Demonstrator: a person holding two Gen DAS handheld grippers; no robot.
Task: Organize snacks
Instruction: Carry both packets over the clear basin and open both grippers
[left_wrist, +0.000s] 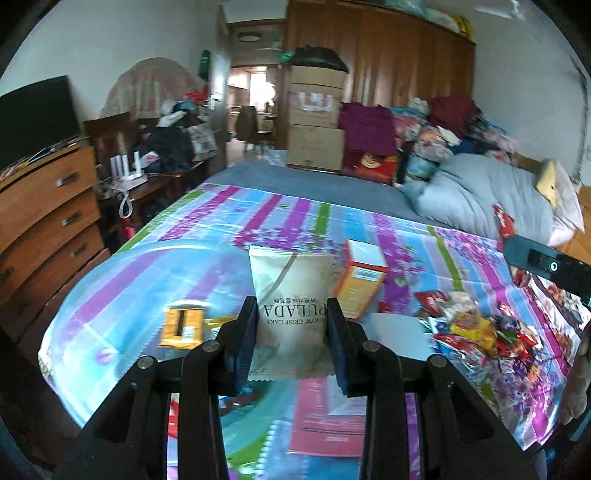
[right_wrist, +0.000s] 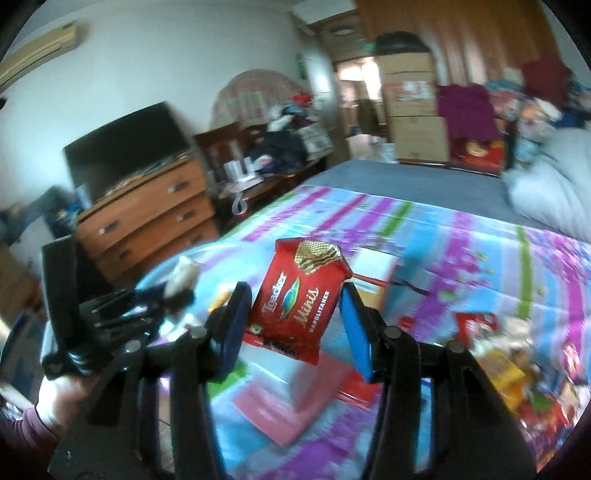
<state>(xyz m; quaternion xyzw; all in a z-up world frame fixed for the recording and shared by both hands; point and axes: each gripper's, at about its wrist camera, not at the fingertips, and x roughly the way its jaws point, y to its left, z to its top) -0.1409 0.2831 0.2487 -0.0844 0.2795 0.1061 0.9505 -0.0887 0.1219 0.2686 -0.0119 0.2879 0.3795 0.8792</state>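
Left wrist: orange box (left_wrist: 360, 282) upright, closed.

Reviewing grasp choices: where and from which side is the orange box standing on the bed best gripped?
Grip the orange box across its two narrow side faces near the top, coming from above. It stands upright and tall, its white top is clear, and the cream snack packet crowds its left side.
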